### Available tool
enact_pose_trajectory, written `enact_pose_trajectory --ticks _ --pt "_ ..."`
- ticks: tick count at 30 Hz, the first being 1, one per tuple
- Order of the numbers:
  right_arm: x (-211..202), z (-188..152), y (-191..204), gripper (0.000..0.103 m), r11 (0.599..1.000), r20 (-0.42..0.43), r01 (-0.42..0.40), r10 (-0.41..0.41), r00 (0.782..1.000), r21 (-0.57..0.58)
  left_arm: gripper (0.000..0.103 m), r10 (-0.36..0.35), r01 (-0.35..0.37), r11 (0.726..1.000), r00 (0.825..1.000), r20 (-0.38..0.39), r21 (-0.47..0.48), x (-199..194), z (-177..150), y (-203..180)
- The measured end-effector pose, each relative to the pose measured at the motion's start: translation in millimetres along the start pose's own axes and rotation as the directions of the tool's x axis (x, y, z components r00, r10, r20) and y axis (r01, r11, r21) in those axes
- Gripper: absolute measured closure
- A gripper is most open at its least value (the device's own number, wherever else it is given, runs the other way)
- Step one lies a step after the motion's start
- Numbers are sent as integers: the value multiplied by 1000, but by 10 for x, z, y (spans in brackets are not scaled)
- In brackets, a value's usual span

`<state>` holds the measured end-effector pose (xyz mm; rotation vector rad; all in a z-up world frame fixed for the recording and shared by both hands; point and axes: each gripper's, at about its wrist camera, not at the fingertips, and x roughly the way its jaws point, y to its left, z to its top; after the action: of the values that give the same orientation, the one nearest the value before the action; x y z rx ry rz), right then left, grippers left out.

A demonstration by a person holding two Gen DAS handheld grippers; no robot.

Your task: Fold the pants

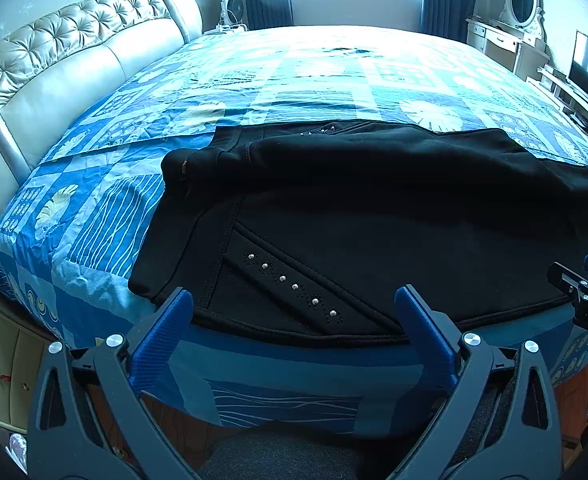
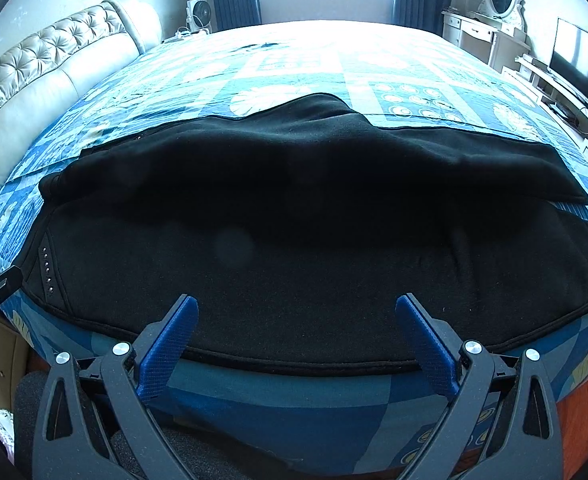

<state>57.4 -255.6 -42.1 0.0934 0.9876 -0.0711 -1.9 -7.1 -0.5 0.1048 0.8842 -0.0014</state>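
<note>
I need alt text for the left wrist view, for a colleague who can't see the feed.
Black pants lie on a blue patterned bedspread, their studded pocket trim nearest the camera. The left tool hovers open at the pants' near edge, holding nothing. A tufted headboard stands left; the right tool pokes in at right.

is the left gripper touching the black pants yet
Cannot tell. In the left wrist view the left gripper, jaws wide open, overlaps the near hem of the black pants, without showing contact or gap.
</note>
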Motion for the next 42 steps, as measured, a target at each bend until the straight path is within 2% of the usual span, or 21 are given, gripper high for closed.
enact_pose_trajectory --ticks 27,29,31,35,37,39,42 --pt "-8 28 -4 4 1000 -11 -19 19 1000 -15 2 -13 13 1000 1000 8 18 -2 -16 -41" --pt "-46 82 -21 4 999 -7 -47 47 999 -15 2 -62 62 998 998 2 8 -29 22 -13" --pt "-134 197 -60 4 994 20 -108 108 994 -12 2 -123 123 992 992 0 -21 -57 101 71" --pt "-295 580 -169 4 963 101 -265 269 958 -50 2 -308 306 950 951 -14 -62 42 402 475" --pt "-253 885 -216 4 943 101 -316 327 940 -105 2 -330 327 942 943 -36 -70 209 578 704" --pt "-134 1192 -250 4 920 83 -363 377 922 -150 2 -320 316 945 946 -42 -82 442 801 1011" --pt "187 1612 -265 4 893 17 -404 415 910 -198 2 -353 341 931 933 -75 -131 884 1154 1445"
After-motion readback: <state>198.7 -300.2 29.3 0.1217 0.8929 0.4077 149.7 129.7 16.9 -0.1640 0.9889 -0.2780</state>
